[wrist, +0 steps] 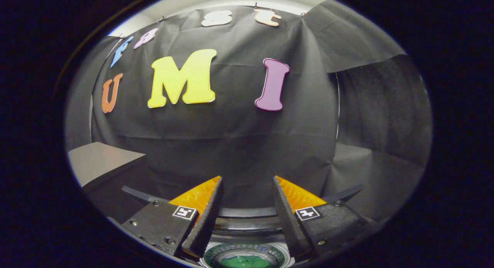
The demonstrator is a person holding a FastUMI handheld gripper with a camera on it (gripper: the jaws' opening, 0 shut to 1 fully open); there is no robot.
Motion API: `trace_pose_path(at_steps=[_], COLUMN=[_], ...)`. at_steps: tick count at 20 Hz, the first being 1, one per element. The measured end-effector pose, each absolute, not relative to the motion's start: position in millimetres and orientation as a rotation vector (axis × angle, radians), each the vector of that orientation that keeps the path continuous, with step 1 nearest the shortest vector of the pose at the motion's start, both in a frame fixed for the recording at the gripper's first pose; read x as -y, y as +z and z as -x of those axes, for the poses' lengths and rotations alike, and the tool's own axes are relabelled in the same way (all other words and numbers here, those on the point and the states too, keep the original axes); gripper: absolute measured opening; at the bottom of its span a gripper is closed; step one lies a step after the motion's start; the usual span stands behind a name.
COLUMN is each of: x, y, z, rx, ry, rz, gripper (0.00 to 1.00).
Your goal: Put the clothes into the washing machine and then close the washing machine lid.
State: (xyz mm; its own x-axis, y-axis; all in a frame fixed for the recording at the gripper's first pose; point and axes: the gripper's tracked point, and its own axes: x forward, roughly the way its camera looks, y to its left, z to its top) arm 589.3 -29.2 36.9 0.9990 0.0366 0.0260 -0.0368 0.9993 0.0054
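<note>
The claw is open wide and holds nothing. Its two fingers point at the black cloth wall of the booth. The washing machine sits low down, just under the claw, and its round opening shows between the fingers. Something green lies inside the washing machine, but I cannot tell what it is. A grey desk stands off to the left of the washing machine, near the wall

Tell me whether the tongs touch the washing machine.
Apart. The gripper view shows the open tongs empty, raised above the washing machine rim, with wall between them.
</note>
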Motion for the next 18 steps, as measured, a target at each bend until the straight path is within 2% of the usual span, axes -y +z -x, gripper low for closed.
trace_pose_path(at_steps=[11,18], x=[33,36], y=[13,-30], z=[-557,-527], rx=[-0.014,-0.116], ry=[0.029,0.041], rz=[-0.016,-0.004], gripper=[0.79,0.79])
